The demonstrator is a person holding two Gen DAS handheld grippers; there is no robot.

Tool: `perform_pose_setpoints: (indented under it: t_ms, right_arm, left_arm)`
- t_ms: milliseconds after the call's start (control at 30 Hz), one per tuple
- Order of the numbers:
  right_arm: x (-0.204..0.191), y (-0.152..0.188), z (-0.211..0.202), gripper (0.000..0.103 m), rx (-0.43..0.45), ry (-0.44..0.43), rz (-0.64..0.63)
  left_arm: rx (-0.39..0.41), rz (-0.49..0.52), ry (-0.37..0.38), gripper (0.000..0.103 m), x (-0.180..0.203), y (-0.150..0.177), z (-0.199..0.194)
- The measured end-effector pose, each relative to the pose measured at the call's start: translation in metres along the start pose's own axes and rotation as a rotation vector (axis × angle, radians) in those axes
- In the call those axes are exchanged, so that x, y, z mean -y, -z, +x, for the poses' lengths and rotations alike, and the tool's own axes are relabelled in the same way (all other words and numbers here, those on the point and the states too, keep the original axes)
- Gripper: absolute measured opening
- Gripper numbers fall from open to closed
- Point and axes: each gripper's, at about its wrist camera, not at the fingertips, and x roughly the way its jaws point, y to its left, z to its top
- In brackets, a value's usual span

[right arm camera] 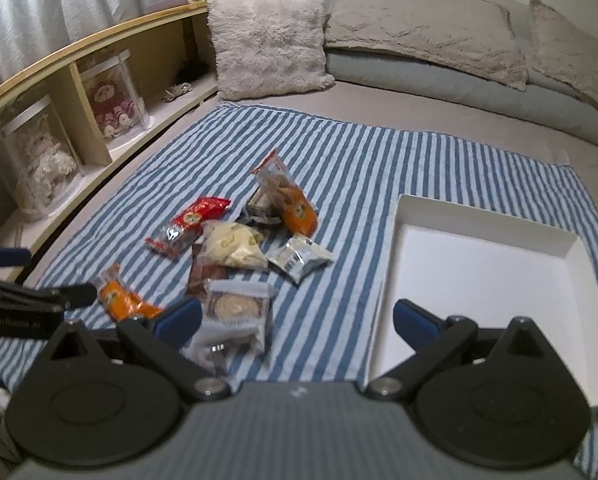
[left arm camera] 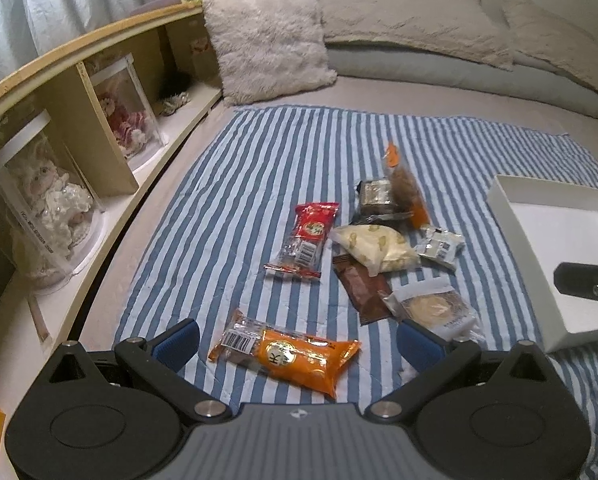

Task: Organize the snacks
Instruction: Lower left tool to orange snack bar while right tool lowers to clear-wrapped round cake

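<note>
Left gripper (left arm camera: 297,344) is gaping wide, empty, straddling the orange snack pack (left arm camera: 287,354) lying at 6 o'clock of the snack pile; light, crinkly, slippery; pinching mid-body looks best. Right gripper (right arm camera: 297,320) is hanging wide, empty, by the white tray (right arm camera: 383,292).

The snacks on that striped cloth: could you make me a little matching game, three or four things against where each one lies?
Things:
1. orange packet
2. red packet
3. white tray
4. round pastry packet

Places:
A. right side of the striped cloth, nothing inside
B. between the open left tongs
C. left edge of the snack pile, apart from the orange one
D. just ahead of the open right tongs, by their left finger

Pairs: 1-B, 2-C, 3-A, 4-D
</note>
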Motion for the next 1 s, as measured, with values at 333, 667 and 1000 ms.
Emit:
perform_pose_setpoints:
  t_ms: [333,667,1000]
  right_arm:
    - [-0.007,-0.010,0.052,0.103,-0.045,-0.025,0.043]
    - [-0.034,-0.014,0.095,0.103,-0.120,-0.060,-0.005]
    - [-0.051,-0.011,0.140,0.103,-0.213,-0.027,-0.043]
  left_arm:
    - [-0.097,-0.013,-0.048,0.103,-0.008,-0.023,0.051]
    - [-0.310,-0.155,-0.050,0.103,-0.021,-0.030,0.109]
    - [-0.373,-0.214,-0.093,0.103,-0.020,-0.031,0.140]
